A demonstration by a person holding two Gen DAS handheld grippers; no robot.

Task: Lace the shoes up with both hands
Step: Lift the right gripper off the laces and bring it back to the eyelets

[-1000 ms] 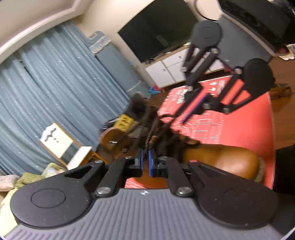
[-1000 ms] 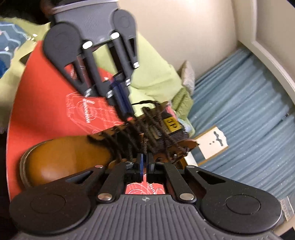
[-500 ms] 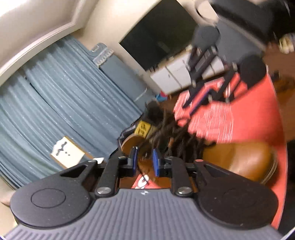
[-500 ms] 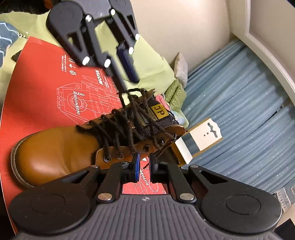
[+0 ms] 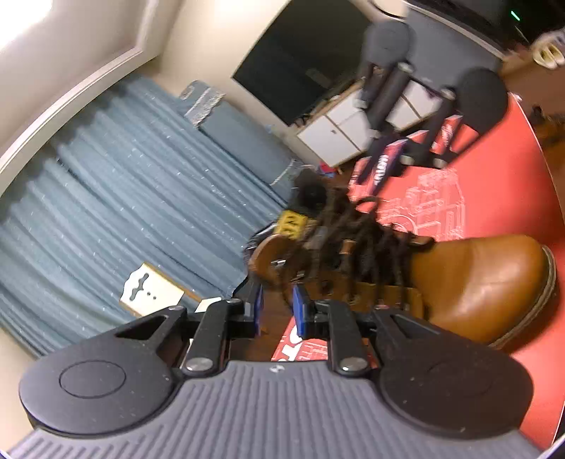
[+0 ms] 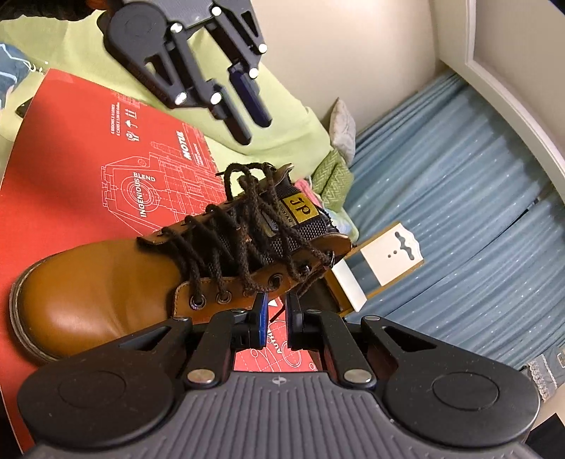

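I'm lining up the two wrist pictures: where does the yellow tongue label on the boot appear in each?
Left wrist view: the yellow label is just left of centre, blurred, at the top of the dark laces.
Right wrist view: the yellow label is at centre, sharp, on the boot tongue.
Shared landmark: the white card against the blue curtain.

Blue pleated curtains (image 5: 116,212) are being seen hanging across most of the far side, with cream walls (image 6: 353,46) and white trim (image 5: 70,95) above. A dark TV screen (image 5: 300,67) is being shown over a white cabinet (image 5: 339,130). A bright patch of light (image 5: 24,17) is being thrown in the upper corner. Green bedding (image 6: 279,116) is being glimpsed too.
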